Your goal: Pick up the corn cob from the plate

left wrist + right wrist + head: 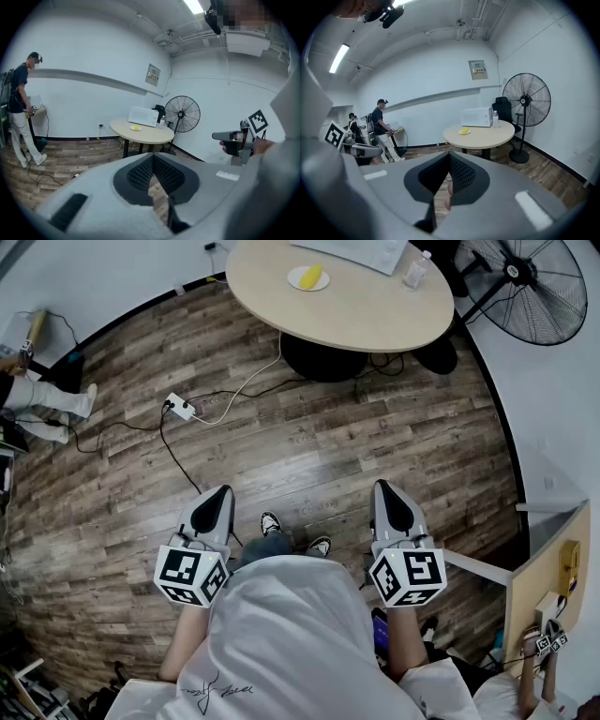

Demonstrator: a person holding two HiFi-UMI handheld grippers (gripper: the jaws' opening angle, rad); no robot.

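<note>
Lying on round white plate, yellow corn cob; smooth oval tabletop

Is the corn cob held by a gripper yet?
No, the corn cob lies on the plate on the table, far from the left gripper and right gripper.

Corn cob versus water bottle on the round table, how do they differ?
The corn cob is yellow and lies on its side; the water bottle is clear and stands upright. The corn cob rests on a white plate; the water bottle stands directly on the round table, next to the microwave. Both sit on the same tabletop.
</note>
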